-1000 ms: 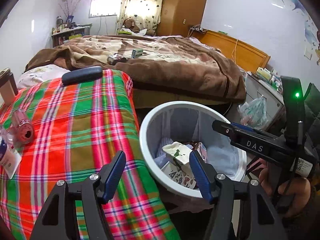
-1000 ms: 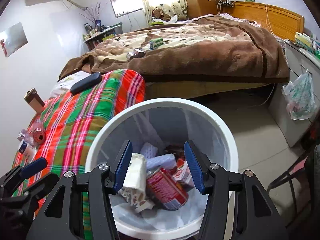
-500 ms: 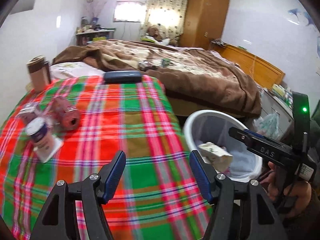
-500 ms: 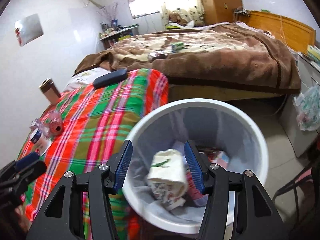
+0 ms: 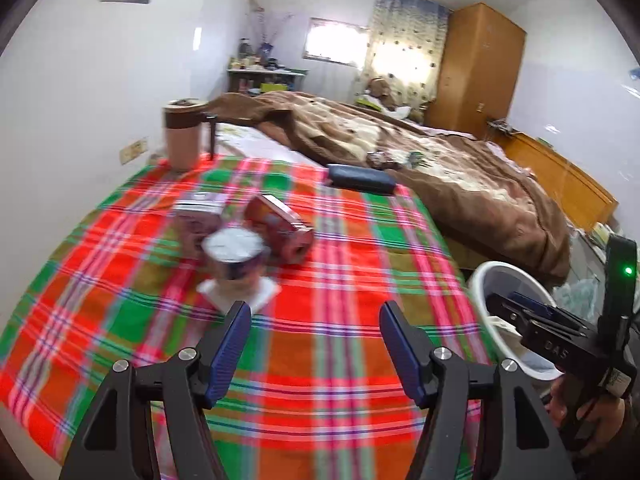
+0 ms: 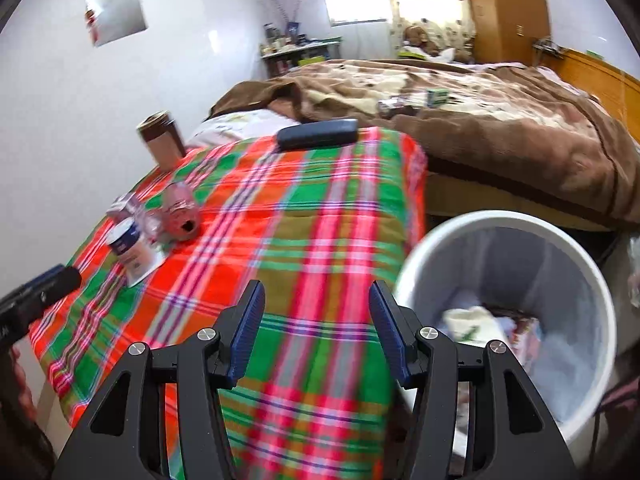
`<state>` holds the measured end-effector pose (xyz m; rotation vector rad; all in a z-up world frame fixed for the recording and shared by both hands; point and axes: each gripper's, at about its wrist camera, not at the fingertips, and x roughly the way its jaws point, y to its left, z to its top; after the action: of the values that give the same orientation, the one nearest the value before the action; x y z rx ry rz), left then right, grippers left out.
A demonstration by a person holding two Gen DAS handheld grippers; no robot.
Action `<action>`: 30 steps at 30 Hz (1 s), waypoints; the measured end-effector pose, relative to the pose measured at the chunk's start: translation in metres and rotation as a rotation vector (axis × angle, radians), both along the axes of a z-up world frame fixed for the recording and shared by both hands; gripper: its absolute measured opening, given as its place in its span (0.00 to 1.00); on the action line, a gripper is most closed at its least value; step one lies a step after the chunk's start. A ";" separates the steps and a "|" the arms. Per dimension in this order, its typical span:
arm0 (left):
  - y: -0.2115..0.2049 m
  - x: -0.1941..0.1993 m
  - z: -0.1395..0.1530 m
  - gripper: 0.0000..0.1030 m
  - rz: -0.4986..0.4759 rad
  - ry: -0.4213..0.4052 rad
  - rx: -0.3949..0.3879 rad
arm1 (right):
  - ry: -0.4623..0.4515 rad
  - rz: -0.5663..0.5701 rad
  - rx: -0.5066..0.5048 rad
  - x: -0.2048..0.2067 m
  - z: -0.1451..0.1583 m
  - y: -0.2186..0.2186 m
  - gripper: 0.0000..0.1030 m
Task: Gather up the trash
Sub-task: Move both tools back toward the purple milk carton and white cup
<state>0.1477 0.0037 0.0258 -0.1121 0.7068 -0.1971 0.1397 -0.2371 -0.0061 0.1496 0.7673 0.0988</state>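
Note:
A white trash bin [image 6: 516, 308] with crumpled trash inside stands on the floor right of the plaid-covered table [image 6: 304, 236]; it also shows in the left wrist view [image 5: 508, 292]. On the table lie a crushed red can [image 5: 280, 226], a white cup [image 5: 234, 264] on a white card, and a small clear box [image 5: 198, 216]; the same group shows in the right wrist view [image 6: 152, 228]. My left gripper [image 5: 315, 334] is open and empty above the table, near the cup. My right gripper [image 6: 316, 328] is open and empty over the table's edge, left of the bin.
A brown-lidded tumbler [image 5: 182, 136] and a dark blue case [image 5: 360, 178] sit at the table's far side. A bed with a brown blanket [image 5: 440, 168] lies beyond. A white wall [image 5: 80, 100] borders the left.
Both grippers have swung left, away from the bin and over the table. The cup, can and box have come closer to the left gripper. Both stay open and empty.

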 end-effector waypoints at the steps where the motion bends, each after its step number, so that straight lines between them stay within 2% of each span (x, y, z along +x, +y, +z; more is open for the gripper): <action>1: 0.011 0.002 -0.001 0.66 0.021 0.011 0.010 | 0.003 0.020 -0.008 0.002 -0.001 0.007 0.54; 9: 0.068 0.012 -0.005 0.66 0.114 0.026 0.016 | 0.010 0.143 -0.014 0.013 -0.005 0.056 0.54; 16: 0.105 0.023 -0.012 0.66 0.176 0.032 -0.021 | 0.022 0.221 -0.036 0.024 -0.007 0.094 0.54; 25: 0.122 0.040 -0.021 0.66 0.168 0.058 0.017 | -0.003 0.321 -0.014 0.037 -0.011 0.139 0.57; 30: 0.134 0.048 -0.023 0.67 0.160 0.058 -0.011 | -0.018 0.376 -0.041 0.042 -0.016 0.166 0.58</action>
<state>0.1956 0.1379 0.0029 -0.1848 0.7511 -0.0444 0.1816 -0.0710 -0.0222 -0.0365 0.7723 0.4402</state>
